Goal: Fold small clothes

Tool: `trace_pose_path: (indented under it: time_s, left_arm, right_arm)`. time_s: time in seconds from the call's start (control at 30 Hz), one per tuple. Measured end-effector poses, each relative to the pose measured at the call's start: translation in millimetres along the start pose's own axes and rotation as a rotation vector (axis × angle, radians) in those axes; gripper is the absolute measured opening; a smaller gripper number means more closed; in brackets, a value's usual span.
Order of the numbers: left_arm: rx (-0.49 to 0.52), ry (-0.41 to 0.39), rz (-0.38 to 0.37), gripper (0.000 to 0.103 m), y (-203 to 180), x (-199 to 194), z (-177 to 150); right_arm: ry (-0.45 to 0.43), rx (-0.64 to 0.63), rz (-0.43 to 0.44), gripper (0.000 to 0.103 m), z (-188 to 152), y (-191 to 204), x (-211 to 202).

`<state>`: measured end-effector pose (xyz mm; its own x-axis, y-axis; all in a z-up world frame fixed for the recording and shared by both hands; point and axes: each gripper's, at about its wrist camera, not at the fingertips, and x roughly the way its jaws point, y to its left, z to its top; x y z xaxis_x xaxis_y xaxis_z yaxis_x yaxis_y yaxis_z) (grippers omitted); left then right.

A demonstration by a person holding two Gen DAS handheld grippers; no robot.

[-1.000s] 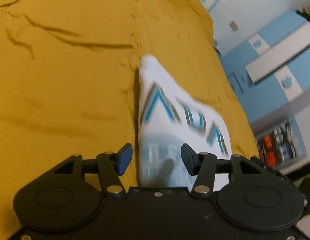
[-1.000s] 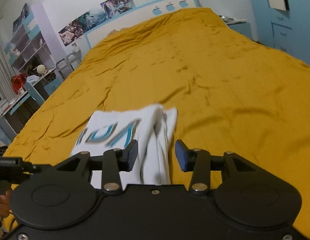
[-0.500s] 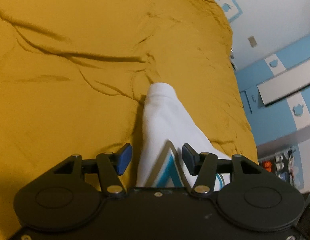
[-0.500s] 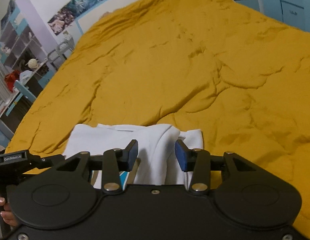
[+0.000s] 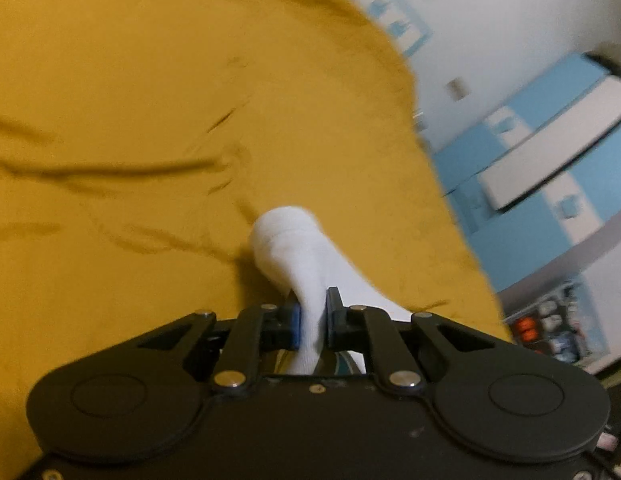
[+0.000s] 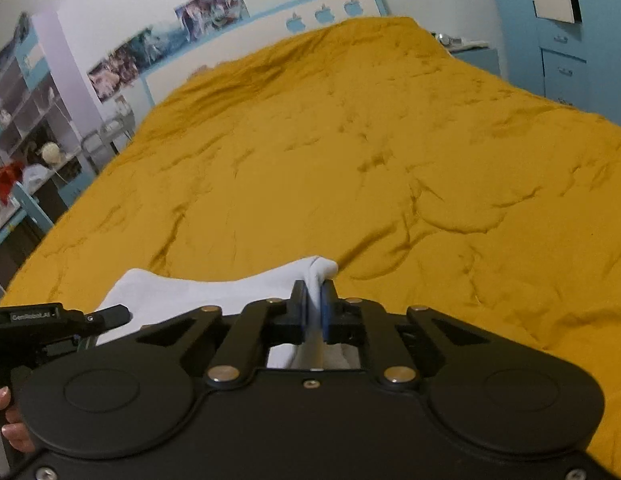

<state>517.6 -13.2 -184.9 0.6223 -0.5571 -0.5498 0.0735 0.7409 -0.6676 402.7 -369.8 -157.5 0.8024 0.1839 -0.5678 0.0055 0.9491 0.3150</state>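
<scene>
Bed [image 6: 390, 168] fills both views, covered by a mustard-yellow bedspread [image 5: 130, 120], soft matte fabric, shallow creases and quilted puckers all over. Room: white walls, blue-framed white headboard [image 6: 270, 28] with blue apple shapes, posters [image 6: 170, 48] above it to the left, open shelving [image 6: 26, 112] with clutter and something red at far left. Blue and white wardrobe [image 5: 550, 168] at the right in the left wrist view; blue drawers [image 6: 566, 68] at far right in the right wrist view. Left view is motion-blurred.

White garment [image 6: 214, 292] lies on the near edge of the bed, soft knit cotton, bunched rather than flat. In the left wrist view it rises in a rounded, tube-like fold [image 5: 286, 240] with a ribbed seam at the tip, sitting on the bedspread; a sliver of teal print shows under the tool body.

Left tool [image 5: 312, 320]: clenched on the white garment, blue pad one side, black pad the other, cloth pinched between. Also seen at the left edge of the right view as a black body.

Right tool [image 6: 314, 312]: clenched on a folded edge of the same garment, blue pads nearly together, thin layer of cloth between, a small rounded corner poking up past the tips.

Fingertips [image 6: 6, 412] on the left tool's handle show at lower left.
</scene>
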Motion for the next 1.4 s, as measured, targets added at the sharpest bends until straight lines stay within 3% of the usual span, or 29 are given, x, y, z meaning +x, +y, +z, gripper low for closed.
trace_pose_path:
  time_s: [0.13, 0.23, 0.3, 0.43, 0.6, 0.77, 1.0, 1.1, 1.23, 1.4]
  left_arm:
    - [0.041, 0.06, 0.087, 0.025, 7, 23, 0]
    - [0.045, 0.077, 0.094, 0.024, 6, 18, 5]
    - [0.061, 0.057, 0.108, 0.027, -1, 4, 12]
    - [0.122, 0.029, 0.068, 0.039, -22, -48, 8]
    - [0.2, 0.055, -0.06, 0.048, -53, -108, -37]
    - [0.235, 0.128, -0.078, 0.048, -58, -123, -83]
    - [0.199, 0.181, -0.036, 0.05, -41, -98, -102]
    - [0.194, 0.194, -0.028, 0.05, -36, -93, -104]
    - [0.194, 0.189, -0.02, 0.05, -41, -99, -104]
    - [0.209, 0.167, -0.035, 0.052, -59, -134, -109]
  right_arm:
    - [0.046, -0.003, -0.039, 0.004, -13, -5, 23]
    - [0.048, -0.01, -0.044, 0.005, -13, -4, 22]
    - [0.044, -0.018, -0.051, 0.02, -9, -1, 13]
    - [-0.004, -0.095, -0.029, 0.024, -3, 13, -28]
    - [0.006, -0.165, 0.054, 0.024, -20, 38, -88]
    - [0.064, -0.154, 0.14, 0.024, -49, 43, -111]
    - [0.147, -0.153, 0.073, 0.021, -76, 24, -97]
    - [0.144, -0.161, 0.061, 0.014, -79, 21, -95]
    - [0.142, -0.142, 0.056, 0.014, -80, 20, -96]
    - [0.095, -0.17, 0.055, 0.023, -78, 32, -125]
